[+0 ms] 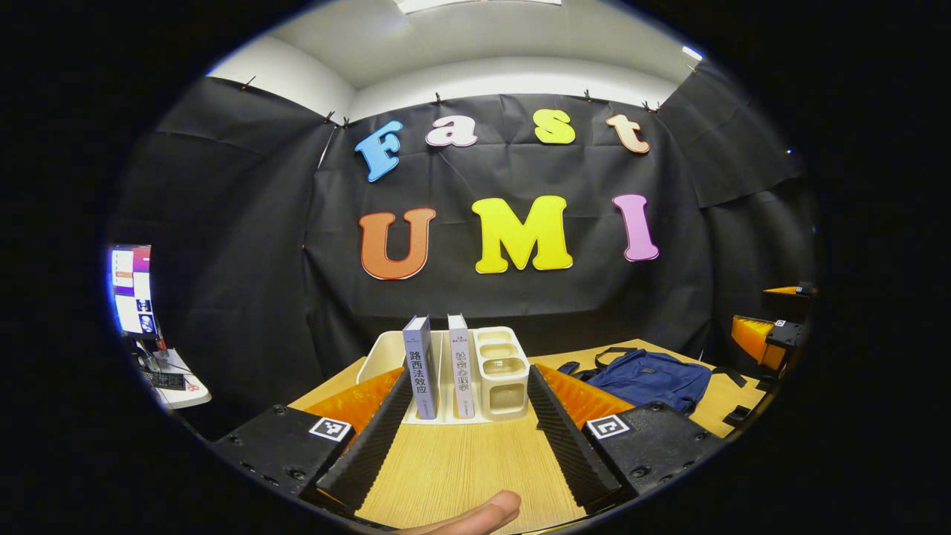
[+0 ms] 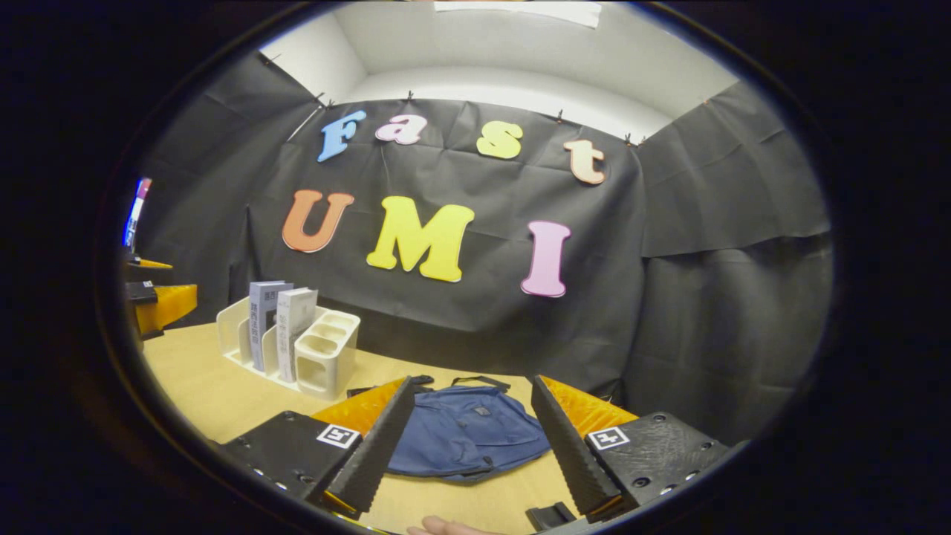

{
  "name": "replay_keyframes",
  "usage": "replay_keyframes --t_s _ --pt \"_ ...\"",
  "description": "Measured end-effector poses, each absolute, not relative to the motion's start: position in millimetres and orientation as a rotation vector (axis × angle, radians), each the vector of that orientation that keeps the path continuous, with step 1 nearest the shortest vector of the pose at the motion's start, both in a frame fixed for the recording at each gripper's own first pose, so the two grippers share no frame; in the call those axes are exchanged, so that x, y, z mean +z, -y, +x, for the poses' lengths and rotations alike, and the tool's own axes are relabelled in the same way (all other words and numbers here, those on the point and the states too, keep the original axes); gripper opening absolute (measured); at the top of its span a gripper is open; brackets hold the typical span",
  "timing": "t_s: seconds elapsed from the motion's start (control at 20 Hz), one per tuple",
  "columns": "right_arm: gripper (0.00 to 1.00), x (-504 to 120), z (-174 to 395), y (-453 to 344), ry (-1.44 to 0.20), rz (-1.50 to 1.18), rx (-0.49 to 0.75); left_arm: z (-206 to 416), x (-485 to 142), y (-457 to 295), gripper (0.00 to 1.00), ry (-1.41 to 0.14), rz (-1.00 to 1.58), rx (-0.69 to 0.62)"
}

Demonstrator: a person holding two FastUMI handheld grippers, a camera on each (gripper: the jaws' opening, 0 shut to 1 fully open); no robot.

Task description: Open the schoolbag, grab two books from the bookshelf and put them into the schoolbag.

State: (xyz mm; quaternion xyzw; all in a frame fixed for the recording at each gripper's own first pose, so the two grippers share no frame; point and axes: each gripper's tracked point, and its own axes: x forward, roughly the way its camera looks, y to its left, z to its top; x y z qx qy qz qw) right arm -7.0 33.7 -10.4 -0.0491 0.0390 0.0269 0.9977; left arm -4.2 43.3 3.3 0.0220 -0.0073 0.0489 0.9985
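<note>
**Both grippers spread wide over the table, books shelved, bag lying flat**

The grey-blue book (image 1: pixel 420 365) carries a column of large white characters down its spine, and the white book (image 1: pixel 461 364) beside it carries a darker column; both are too small to read with any certainty. Each gripper body bears a small square black-and-white marker tag.

In the left gripper view, the left gripper (image 1: pixel 468 416) sits low over the light wooden table (image 1: pixel 461 468), level and aimed at the cream plastic bookshelf (image 1: pixel 487 371). Its jaws are spread wide with nothing between them, and they frame the shelf from a distance. A fingertip (image 1: pixel 483 514) of the person shows at the bottom edge.

In the right gripper view, the right gripper (image 2: pixel 468 438) is likewise spread wide and holds nothing. It hovers just short of the navy fabric schoolbag (image 2: pixel 464 431), which lies flat on the table between the lines of its fingers. I cannot tell whether the zip is open.

The two books stand upright side by side in the shelf's slots, next to its stacked cup compartments. The schoolbag lies to the right of the shelf, well apart from it, with black straps trailing at its back edge. A lit screen (image 1: pixel 132 288) stands on a side table at the far left.
</note>
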Motion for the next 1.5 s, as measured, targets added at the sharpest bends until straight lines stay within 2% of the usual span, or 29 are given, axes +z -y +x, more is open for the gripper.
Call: replay_keyframes --t_s 0.2,0.6,0.65,0.75,0.8,0.85,0.9,0.95,1.2,1.3,1.35,1.45,1.5 --pt "0.93 -19.3 -4.7 -41.2 -0.096 -0.112 0.063 -2.7 2.7 -44.3 0.99 0.012 0.050 0.096" --pt "0.95 -55.3 7.8 -88.4 -0.190 -0.154 0.134 -1.5 -0.1 -48.6 0.98 0.004 0.050 0.108" --pt "0.98 -63.2 11.2 -100.5 -0.207 -0.173 0.155 -0.8 -0.8 -49.8 0.98 0.001 0.049 0.112" --pt "0.95 -87.4 19.1 -124.8 -0.261 -0.202 0.190 -0.9 -1.0 -53.7 0.98 0.000 0.047 0.118" --pt "0.99 -100.9 23.0 -138.1 -0.300 -0.223 0.211 -0.8 -1.6 -55.0 0.98 0.002 0.046 0.120" --pt "0.95 -113.1 27.9 -149.4 -0.328 -0.248 0.227 -1.2 -1.4 -57.3 0.99 0.003 0.043 0.126" --pt "0.99 -123.5 34.6 -158.5 -0.352 -0.280 0.238 0.1 -3.4 -59.6 0.98 -0.004 0.041 0.128" --pt "0.96 -132.6 39.6 -166.4 -0.368 -0.313 0.250 0.9 -3.8 -61.1 0.98 -0.005 0.038 0.130" --pt "0.99 -184.8 53.2 -209.3 -0.470 -0.421 0.307 3.2 -7.7 -77.4 0.99 -0.019 0.024 0.169" --pt "0.96 -199.8 65.4 -217.5 -0.503 -0.481 0.306 3.6 -8.4 -79.3 0.99 -0.020 0.015 0.173" --pt "0.98 -207.9 71.7 -218.5 -0.524 -0.522 0.301 2.9 -9.0 -79.6 0.98 -0.021 0.011 0.172" --pt "0.96 -217.3 81.8 -222.1 -0.539 -0.580 0.294 4.7 -10.0 -80.4 0.99 -0.023 0.008 0.167" --pt "0.99 -221.3 81.6 -222.6 -0.552 -0.605 0.283 4.1 -10.1 -80.2 0.99 -0.024 0.007 0.167"
